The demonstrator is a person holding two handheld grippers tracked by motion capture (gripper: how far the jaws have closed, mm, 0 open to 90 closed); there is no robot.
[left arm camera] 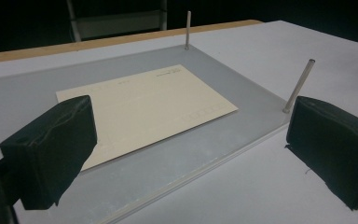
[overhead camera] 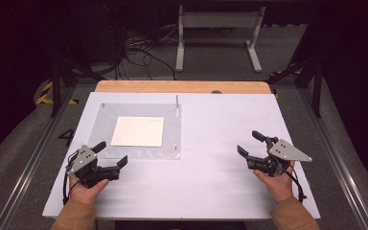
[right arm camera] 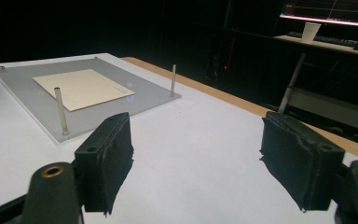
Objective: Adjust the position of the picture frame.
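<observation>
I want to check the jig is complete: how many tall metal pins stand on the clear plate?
2 tall pins, both along the plate's right edge: far pin at the far corner, near pin at the near corner.

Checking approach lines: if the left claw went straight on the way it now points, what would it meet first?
Probably the clear plate, then the cream sheet lying on it. The left claw is open and empty, its jaws straddling the plate's near edge; depth is uncertain.

White paper cup [right arm camera: 311, 31]; keyboard [right arm camera: 326, 39] beside it

Dark room, grey floor [overhead camera: 211, 52], tangled cables [overhead camera: 139, 52], white frame stand [overhead camera: 218, 21], lit desk [right arm camera: 326, 42].
</observation>
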